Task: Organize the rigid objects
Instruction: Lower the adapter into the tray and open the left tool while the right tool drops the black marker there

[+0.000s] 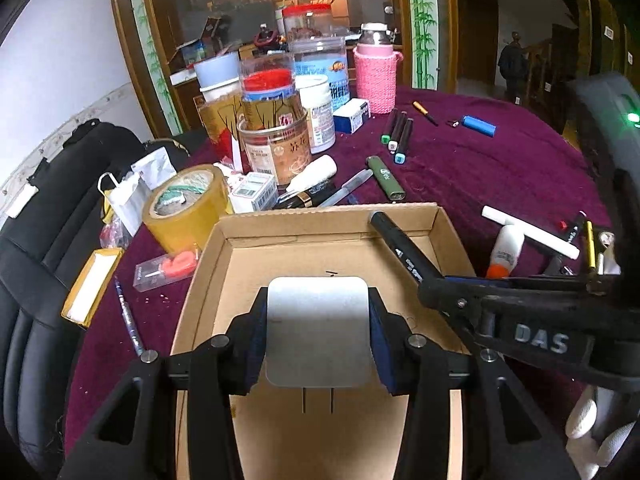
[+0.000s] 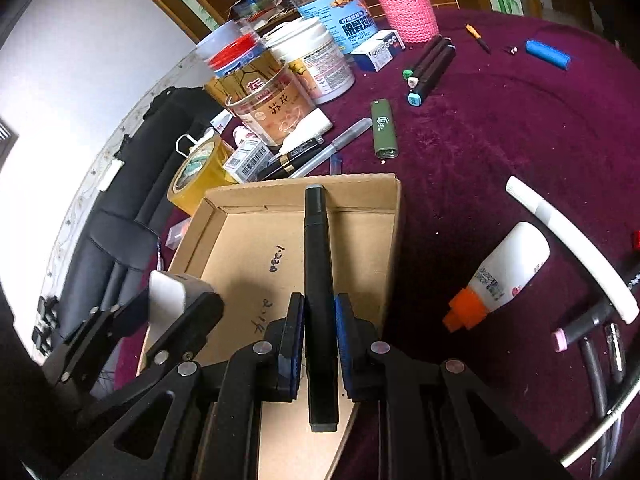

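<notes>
An open cardboard box [image 1: 444, 232] [image 2: 394, 216] lies on the purple tablecloth. My left gripper [image 1: 318, 332] hangs over it, shut on a flat silver-white charger block [image 1: 318, 330] with two prongs pointing toward the camera. In the right wrist view the same left gripper [image 2: 176, 300] and the charger block [image 2: 168, 294] show at the box's left side. My right gripper [image 2: 319, 320] is shut on a black marker [image 2: 318, 280], which points over the box toward its far wall. From the left wrist view that marker [image 1: 400, 248] crosses the box's right corner.
Jars, a tape roll [image 1: 188, 208], a pink knitted bottle cover [image 1: 374, 80] and small boxes crowd the far left. Markers [image 1: 398, 132], a green lighter [image 1: 386, 178], a blue cylinder [image 1: 480, 125], a glue bottle [image 2: 504, 272] and a white tube [image 2: 572, 248] lie on the cloth. A black chair stands left.
</notes>
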A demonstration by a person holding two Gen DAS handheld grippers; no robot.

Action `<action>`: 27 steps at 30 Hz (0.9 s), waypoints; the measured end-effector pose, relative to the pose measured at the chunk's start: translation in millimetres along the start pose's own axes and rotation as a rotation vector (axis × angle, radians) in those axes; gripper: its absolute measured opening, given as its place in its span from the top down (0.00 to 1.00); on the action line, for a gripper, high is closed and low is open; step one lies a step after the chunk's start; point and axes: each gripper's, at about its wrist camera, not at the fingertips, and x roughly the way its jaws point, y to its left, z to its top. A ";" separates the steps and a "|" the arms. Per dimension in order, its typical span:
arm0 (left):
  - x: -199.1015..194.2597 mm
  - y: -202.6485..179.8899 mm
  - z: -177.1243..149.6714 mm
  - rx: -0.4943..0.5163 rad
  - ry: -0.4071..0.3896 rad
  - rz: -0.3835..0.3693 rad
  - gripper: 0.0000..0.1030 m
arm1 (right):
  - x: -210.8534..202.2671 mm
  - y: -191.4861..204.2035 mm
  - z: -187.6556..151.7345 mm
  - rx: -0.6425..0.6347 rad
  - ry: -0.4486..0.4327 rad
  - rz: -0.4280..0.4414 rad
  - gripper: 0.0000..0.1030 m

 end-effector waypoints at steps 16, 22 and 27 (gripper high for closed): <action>18.3 15.6 12.0 -0.067 0.024 0.008 0.42 | -2.2 2.4 -0.1 -0.026 -0.033 0.013 0.73; -1.2 14.2 14.4 -0.076 0.000 -0.008 0.32 | -42.2 -0.3 -4.8 -0.041 -0.121 0.008 0.60; -26.9 12.9 12.4 -0.127 -0.020 -0.062 0.28 | -101.8 -19.6 -17.2 -0.052 -0.247 -0.026 0.48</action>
